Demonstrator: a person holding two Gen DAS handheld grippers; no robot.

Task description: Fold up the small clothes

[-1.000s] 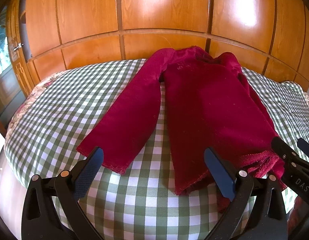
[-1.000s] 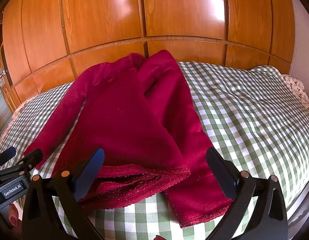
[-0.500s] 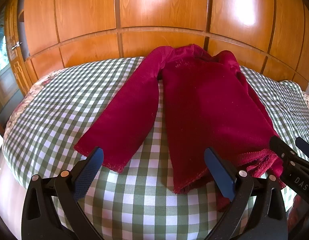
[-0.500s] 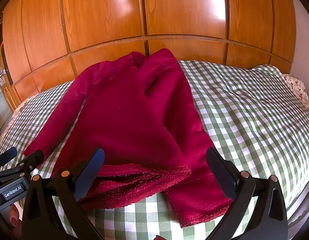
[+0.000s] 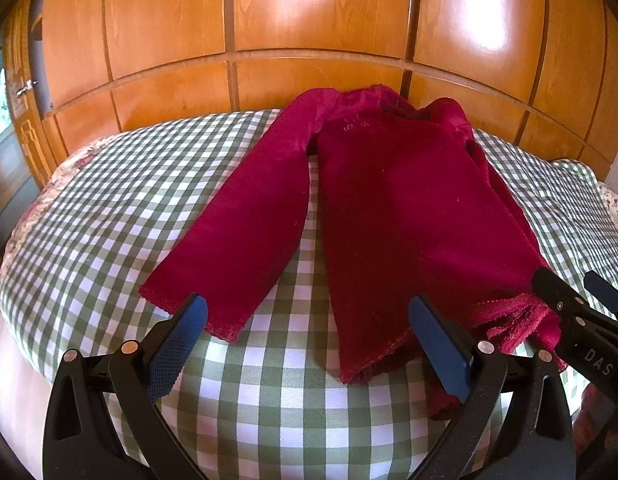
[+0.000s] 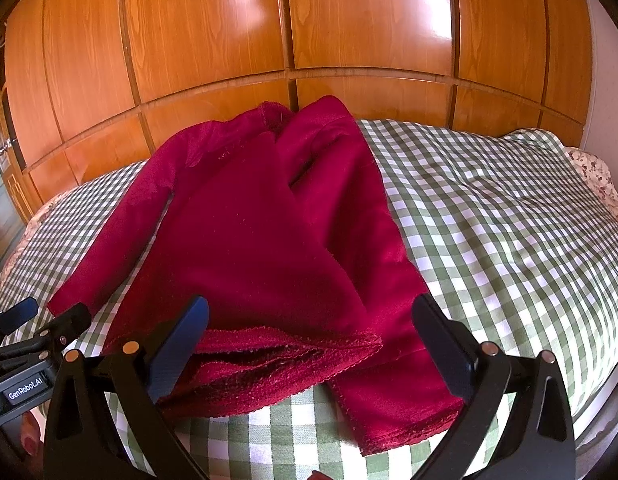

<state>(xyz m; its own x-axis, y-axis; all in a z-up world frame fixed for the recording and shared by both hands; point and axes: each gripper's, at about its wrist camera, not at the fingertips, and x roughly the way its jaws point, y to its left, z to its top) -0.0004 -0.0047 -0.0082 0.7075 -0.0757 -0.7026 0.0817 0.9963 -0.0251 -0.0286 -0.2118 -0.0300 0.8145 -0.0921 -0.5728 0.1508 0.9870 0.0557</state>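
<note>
The right gripper (image 5: 581, 292) reads "DAS"; the left gripper (image 6: 37, 312) reads "GenRobot.AI". Both stand apart, empty, near the red sweater (image 5: 397, 216).

A bed (image 5: 89, 216) covered with a green-and-white checked cloth (image 6: 489, 220) carries everything here. At its far corners and along its left edge a floral-printed layer (image 6: 597, 176) shows from under the checks. The far side of the bed meets a wall of glossy orange-brown wooden panels (image 5: 309, 20). Directly on the checked cloth lies one dark red long-sleeved garment (image 5: 389, 208), its neck toward the panels and its hem toward the near edge. One sleeve (image 5: 237, 232) lies spread flat to the left, apart from the body below the armpit. The other sleeve (image 6: 373, 280) runs along the body's right side, partly under a folded-over layer whose hem is bunched.
</note>
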